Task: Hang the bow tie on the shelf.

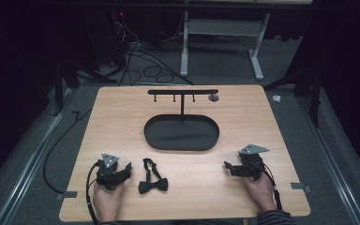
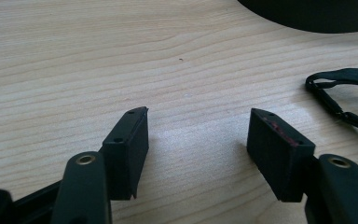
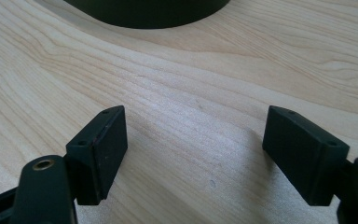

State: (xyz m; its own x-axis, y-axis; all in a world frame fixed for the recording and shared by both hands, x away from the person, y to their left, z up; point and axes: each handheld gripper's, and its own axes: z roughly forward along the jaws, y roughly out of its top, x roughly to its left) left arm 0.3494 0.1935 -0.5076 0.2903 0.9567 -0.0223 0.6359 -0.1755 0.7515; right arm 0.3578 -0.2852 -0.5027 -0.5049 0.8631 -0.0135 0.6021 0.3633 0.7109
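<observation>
A black bow tie [image 1: 153, 183] with its strap looped behind it lies on the wooden table near the front, between the two grippers. Its strap [image 2: 342, 91] shows at the right edge of the left gripper view. My left gripper [image 1: 127, 169] rests on the table just left of the bow tie, open, with bare wood between its jaws [image 2: 198, 128]. My right gripper [image 1: 228, 167] sits at the front right, open and holding nothing [image 3: 196, 126]. A black oval tray [image 1: 182, 133] lies at the table's middle, with a black T-shaped hanger stand [image 1: 183, 92] rising from its far side.
The tray's dark rim [image 2: 317, 18] lies ahead of the left gripper and its rim [image 3: 149, 14] ahead of the right one. A small grey disc [image 1: 213, 97] sits near the table's far edge. Cables and a white desk frame [image 1: 220, 42] stand on the floor beyond.
</observation>
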